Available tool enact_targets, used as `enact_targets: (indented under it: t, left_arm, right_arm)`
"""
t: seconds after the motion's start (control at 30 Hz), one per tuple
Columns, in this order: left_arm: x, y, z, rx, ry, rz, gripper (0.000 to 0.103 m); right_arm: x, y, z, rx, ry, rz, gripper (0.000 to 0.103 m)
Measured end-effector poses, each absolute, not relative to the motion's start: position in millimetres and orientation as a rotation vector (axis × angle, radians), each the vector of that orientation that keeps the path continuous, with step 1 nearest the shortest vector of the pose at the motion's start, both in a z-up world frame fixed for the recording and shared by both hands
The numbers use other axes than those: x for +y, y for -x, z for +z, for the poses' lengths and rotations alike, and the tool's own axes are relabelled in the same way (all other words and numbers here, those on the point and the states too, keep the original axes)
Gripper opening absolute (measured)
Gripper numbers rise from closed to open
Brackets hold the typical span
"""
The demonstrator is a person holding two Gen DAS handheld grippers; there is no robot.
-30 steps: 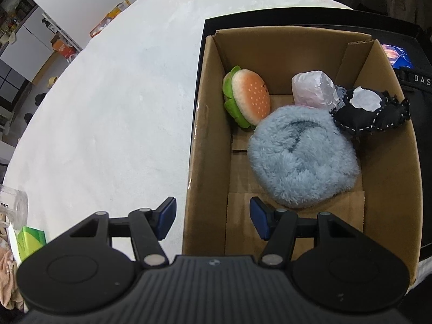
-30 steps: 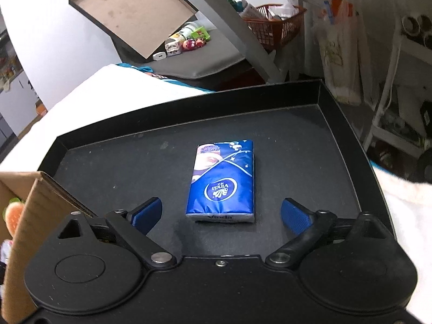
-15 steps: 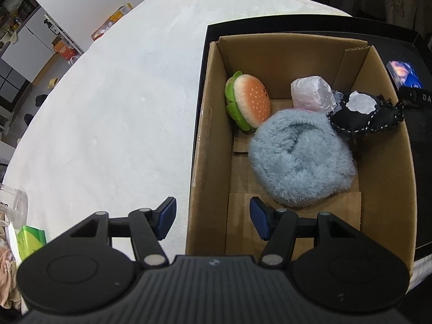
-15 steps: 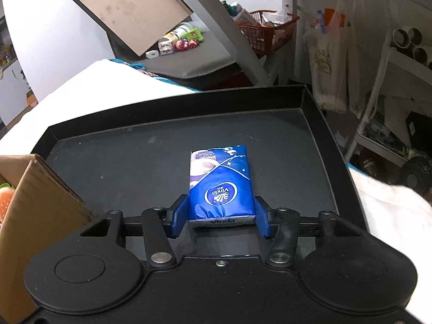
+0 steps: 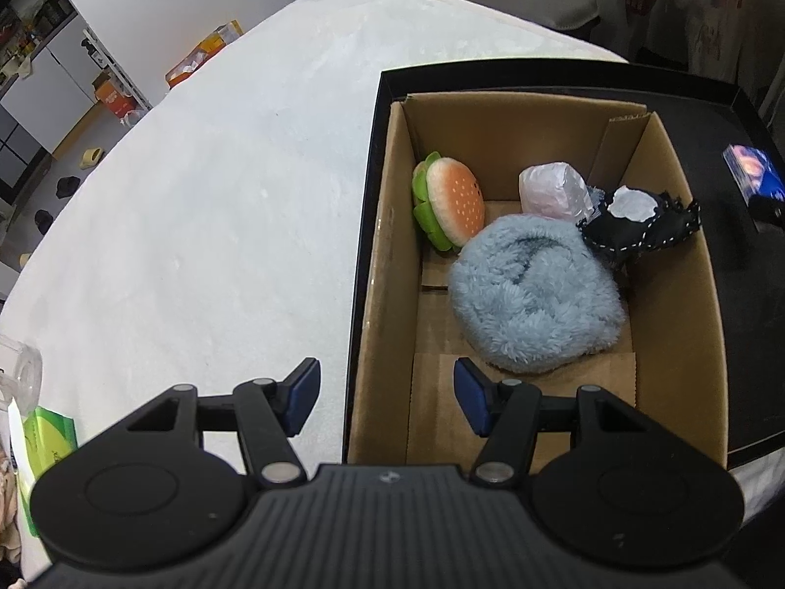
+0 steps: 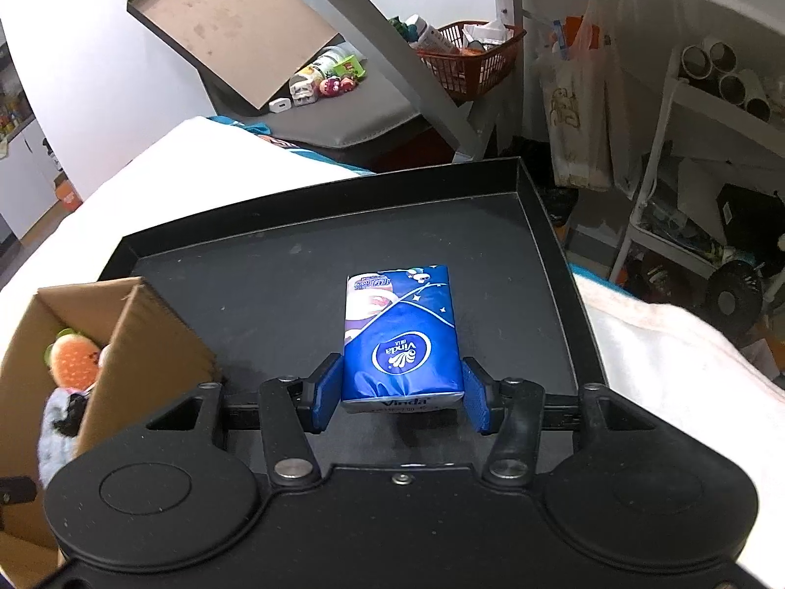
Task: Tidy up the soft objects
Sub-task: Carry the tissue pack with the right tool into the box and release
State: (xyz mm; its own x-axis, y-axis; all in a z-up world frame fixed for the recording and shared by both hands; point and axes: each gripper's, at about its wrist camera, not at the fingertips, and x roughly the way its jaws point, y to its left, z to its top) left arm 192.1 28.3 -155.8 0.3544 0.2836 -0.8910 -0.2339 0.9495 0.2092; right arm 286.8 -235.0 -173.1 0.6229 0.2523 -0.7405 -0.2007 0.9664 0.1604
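My right gripper [image 6: 401,401] pinches the blue tissue pack [image 6: 400,338] by its near end, above the black tray [image 6: 554,245]. My left gripper [image 5: 386,400] hangs spread, straddling the cardboard box [image 5: 387,294] wall; the pack's underside is hidden.

A plush burger [image 5: 449,199], a fluffy blue cushion [image 5: 532,294], a pink wrapped bundle [image 5: 552,189] and a black stitched pouch [image 5: 638,223] are seen inside the cardboard box [image 5: 380,294], straddled by the parted left gripper [image 5: 386,395].
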Motion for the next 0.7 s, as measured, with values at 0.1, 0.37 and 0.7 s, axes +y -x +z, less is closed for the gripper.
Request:
enact_targets:
  t: [0.1, 0.37, 0.7]
  left_arm:
    - [30.3, -190.3, -154.0, 1.153, -0.038, 0.327, 0.059]
    - [37.0, -183.9, -149.3, 1.131, -0.004, 0.31, 0.06]
    - [51.0, -181.4, -149.7, 1.134, 0.079, 0.282, 0.061]
  right_arm:
    - [-236.9, -278.3, -167.4, 0.864, -0.066, 0.258, 0.05]
    - [-234.9, -260.5, -148.0, 0.866, -0.067, 0.256, 0.05]
    - [-218.7, -242.2, -107.7, 0.859, -0.078, 0.311, 0.05]
